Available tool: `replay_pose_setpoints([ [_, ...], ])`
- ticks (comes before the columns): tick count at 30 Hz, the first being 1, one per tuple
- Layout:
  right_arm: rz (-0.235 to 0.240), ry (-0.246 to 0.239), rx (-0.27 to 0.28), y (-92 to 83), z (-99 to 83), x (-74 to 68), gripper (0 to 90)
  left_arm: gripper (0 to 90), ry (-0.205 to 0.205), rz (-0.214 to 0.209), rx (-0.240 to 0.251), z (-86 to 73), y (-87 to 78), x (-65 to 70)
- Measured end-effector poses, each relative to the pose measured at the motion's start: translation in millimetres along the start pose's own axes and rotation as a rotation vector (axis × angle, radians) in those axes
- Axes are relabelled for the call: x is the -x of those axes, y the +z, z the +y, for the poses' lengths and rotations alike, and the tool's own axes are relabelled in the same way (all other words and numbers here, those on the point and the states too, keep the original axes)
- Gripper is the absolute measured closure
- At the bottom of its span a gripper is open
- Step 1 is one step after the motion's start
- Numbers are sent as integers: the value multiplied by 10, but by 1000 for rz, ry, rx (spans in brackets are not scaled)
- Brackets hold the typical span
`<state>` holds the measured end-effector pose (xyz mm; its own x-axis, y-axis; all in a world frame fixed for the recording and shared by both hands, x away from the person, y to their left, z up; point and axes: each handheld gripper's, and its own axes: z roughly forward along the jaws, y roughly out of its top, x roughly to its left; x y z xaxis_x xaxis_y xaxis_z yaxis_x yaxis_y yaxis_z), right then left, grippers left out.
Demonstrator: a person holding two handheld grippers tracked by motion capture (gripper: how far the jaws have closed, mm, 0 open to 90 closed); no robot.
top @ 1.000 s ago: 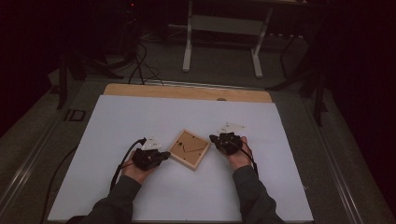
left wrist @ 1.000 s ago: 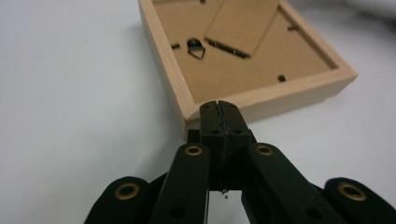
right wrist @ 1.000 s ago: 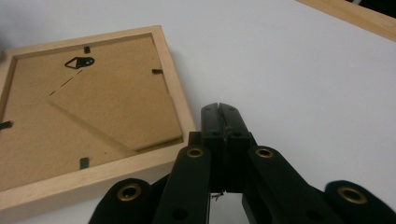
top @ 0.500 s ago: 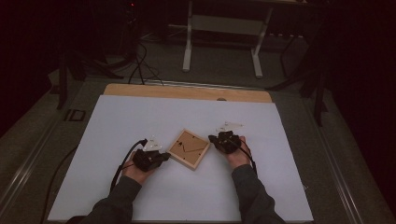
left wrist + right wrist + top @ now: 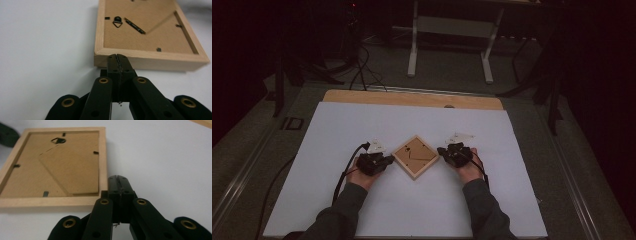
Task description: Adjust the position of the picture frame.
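Observation:
A small wooden picture frame (image 5: 414, 156) lies face down on the white table, turned like a diamond, its brown backboard (image 5: 143, 27) with a hanger and clips showing. My left gripper (image 5: 388, 161) rests just left of it, jaws shut and empty, its tips (image 5: 117, 57) up against the frame's near edge. My right gripper (image 5: 441, 151) sits at the frame's right side, also shut with nothing in it; in the right gripper view its tips (image 5: 117, 179) stand beside the frame's (image 5: 53, 165) corner.
The white sheet (image 5: 512, 150) covers a table whose wooden strip (image 5: 412, 98) runs along the far edge. Cables (image 5: 344, 172) trail from the grippers. Beyond the table stand a desk frame (image 5: 452, 30) and dark floor cables.
The left hand has shifted slightly toward the frame; the right hand and the frame have stayed where they were.

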<state>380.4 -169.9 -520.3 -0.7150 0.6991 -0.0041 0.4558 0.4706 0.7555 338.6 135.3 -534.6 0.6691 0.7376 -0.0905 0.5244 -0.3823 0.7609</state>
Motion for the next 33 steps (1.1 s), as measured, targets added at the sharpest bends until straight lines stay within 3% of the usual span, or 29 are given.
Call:
replay_pose_setpoints([
  [5,1,2,0,-37,-31,-21,900,900,-40,16,19,61,91,-71],
  [14,16,-3,-11,-114,-91,-104,900,900,-74,34,25,176,222,-139],
  [19,29,-8,-13,-147,-117,-164,900,900,-58,40,29,224,271,-158],
  [26,59,-21,-19,-161,-125,-263,900,899,-77,47,34,278,335,-217],
  [33,54,-22,-20,-152,-144,-275,900,899,-53,32,-6,222,295,-162],
])
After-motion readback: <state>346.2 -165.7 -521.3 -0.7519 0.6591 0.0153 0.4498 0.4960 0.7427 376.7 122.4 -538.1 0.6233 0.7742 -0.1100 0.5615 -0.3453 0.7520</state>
